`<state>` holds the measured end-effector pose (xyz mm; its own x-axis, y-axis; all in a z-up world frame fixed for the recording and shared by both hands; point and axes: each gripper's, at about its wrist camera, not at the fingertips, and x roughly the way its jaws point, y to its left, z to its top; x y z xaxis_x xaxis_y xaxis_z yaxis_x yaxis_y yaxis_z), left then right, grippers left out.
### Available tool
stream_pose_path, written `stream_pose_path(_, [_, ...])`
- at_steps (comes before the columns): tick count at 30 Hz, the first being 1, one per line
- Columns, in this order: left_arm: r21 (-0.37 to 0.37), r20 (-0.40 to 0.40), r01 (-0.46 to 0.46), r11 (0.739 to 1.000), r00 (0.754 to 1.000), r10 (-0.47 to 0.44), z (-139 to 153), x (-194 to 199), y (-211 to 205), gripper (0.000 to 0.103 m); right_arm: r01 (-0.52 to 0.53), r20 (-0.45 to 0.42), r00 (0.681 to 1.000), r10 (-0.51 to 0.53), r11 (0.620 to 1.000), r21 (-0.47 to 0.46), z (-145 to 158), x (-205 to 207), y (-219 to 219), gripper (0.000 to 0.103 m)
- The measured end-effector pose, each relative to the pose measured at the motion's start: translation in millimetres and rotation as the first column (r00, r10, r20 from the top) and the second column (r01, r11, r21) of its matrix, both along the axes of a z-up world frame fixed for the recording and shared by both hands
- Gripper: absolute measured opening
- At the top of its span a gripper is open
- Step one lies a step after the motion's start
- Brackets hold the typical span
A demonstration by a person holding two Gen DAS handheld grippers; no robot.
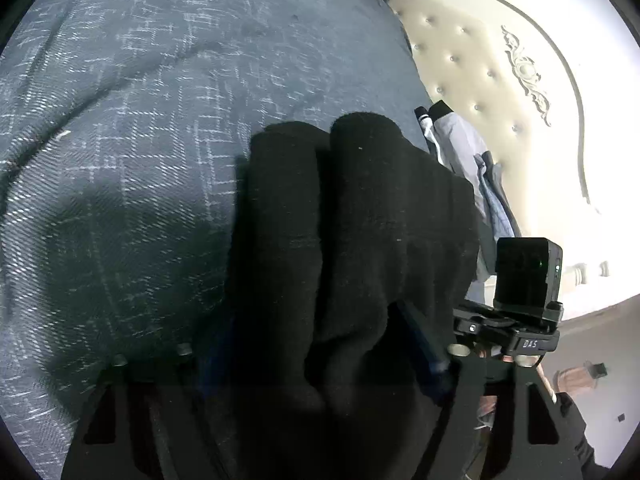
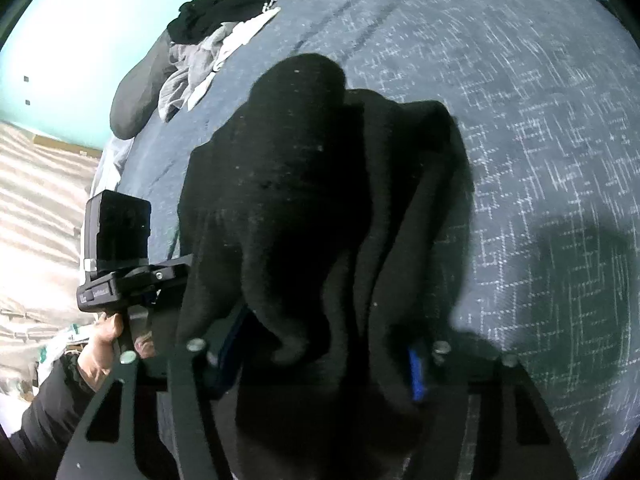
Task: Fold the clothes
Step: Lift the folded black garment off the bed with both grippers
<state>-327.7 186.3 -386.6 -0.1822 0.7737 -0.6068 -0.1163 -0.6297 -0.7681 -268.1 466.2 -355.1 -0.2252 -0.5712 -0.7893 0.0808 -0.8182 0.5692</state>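
Left tool [image 1: 316, 364] and right tool [image 2: 320, 356] each stood partly closed with bunched black garment [image 2: 320, 184] between their jaws, which I saw draped forward onto the blue-grey bedspread [image 1: 140, 120], other clothes [image 2: 200, 60] heaped far off.

Each of the 2 fisheye views looks forward and downward along its own gripper, very close to a bunched black garment [image 1: 352, 216] that fills the middle of the frame. The left wrist view faces across the grey-blue bedspread [image 1: 140, 100] toward a cream tufted headboard [image 1: 480, 60] at right; the right wrist view has a clothes pile [image 2: 208, 40] at upper left. Both share the garment and bedspread.
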Motion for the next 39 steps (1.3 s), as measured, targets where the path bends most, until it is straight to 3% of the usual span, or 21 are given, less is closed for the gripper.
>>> stream_pose_path(6, [-0.018, -0.024, 0.003, 1.0, 1.0, -0.004, 9, 1, 8, 0.055, -0.012, -0.046, 0.999, 0.013, 1.0, 0.027, 11, 5, -2, 0.046])
stream_pose_path(12, [-0.053, -0.062, 0.0, 0.999, 0.998, -0.003, 31, 5, 8, 0.047, -0.023, -0.093, 0.995, 0.027, 0.999, 0.044, 31, 8, -7, 0.042])
stream_pose_path(39, [-0.077, -0.212, -0.051, 0.996, 0.977, 0.033, 166, 17, 58, 0.046, -0.002, -0.258, 0.966, 0.023, 0.996, 0.084, 164, 19, 35, 0.04])
